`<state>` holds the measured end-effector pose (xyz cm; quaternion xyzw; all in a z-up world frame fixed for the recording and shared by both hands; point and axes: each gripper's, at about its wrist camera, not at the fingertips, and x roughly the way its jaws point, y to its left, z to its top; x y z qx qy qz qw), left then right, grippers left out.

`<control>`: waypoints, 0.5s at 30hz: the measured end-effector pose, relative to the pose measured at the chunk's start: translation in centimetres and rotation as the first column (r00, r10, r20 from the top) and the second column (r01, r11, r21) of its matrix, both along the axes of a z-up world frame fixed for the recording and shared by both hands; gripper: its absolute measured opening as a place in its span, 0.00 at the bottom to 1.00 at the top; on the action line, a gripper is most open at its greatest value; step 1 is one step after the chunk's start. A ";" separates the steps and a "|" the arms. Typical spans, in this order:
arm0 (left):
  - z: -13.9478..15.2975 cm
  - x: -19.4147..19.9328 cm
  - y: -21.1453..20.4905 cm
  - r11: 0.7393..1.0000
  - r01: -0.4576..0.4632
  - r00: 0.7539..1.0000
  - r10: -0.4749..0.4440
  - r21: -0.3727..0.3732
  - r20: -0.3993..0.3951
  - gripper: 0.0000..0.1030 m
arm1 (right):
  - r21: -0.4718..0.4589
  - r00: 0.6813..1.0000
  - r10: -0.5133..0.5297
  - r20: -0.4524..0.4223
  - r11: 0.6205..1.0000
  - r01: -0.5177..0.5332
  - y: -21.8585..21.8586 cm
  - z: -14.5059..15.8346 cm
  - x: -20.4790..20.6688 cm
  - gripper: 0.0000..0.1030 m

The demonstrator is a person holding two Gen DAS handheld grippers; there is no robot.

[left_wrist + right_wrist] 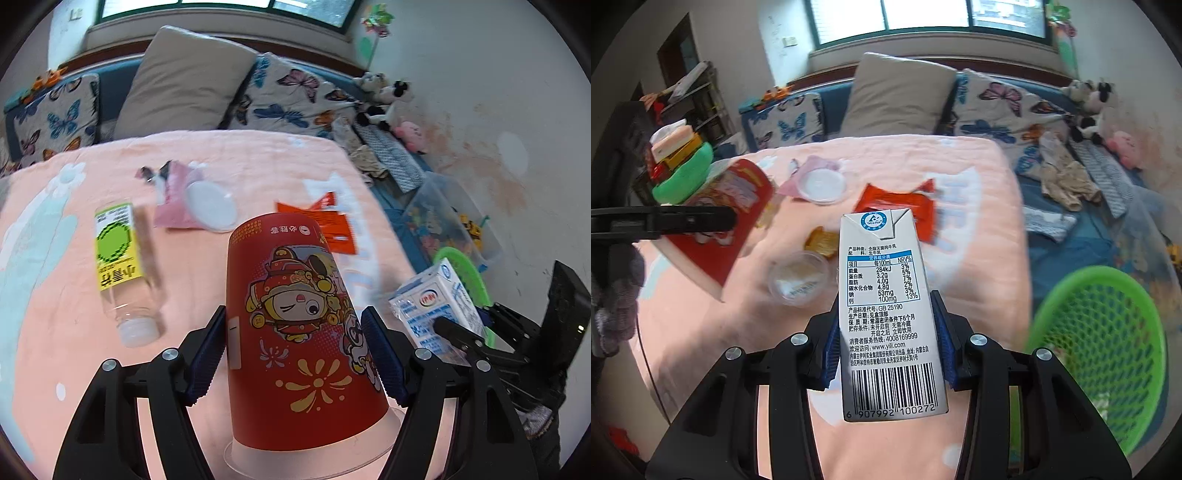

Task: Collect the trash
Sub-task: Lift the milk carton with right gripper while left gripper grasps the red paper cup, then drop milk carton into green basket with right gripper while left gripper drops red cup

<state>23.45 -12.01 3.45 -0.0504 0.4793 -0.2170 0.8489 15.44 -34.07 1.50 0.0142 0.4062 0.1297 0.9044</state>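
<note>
left tongs point(295, 354) gripping red cup point(295, 332); right tongs point(888, 347) gripping milk carton point(886, 302)

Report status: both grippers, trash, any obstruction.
Left gripper shut on red cup. Right gripper shut on milk carton. Green basket at right, nothing blocking.

Pink-blanketed bed point(258, 155), bearing plastic bottle point(122, 273) left of the left hand-held gripper point(295, 354), white lid point(211, 206) and orange wrapper point(328, 225) ahead.
</note>
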 end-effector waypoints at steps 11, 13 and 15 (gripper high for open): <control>1.4 -3.1 -7.4 0.989 0.148 0.989 -0.147 -0.010 0.028 0.68 | -0.064 0.977 -0.213 0.019 0.975 0.214 -7.8 -0.3 -4.1 0.43; 1.5 -3.6 -9.2 0.983 0.181 0.983 -0.180 -0.011 0.030 0.68 | -0.078 0.968 -0.249 0.017 0.965 0.250 -9.2 -0.5 -4.8 0.43; 1.4 -4.0 -10.8 0.978 0.209 0.978 -0.208 -0.014 0.029 0.68 | -0.104 0.958 -0.287 0.016 0.952 0.287 -10.6 -0.9 -5.4 0.43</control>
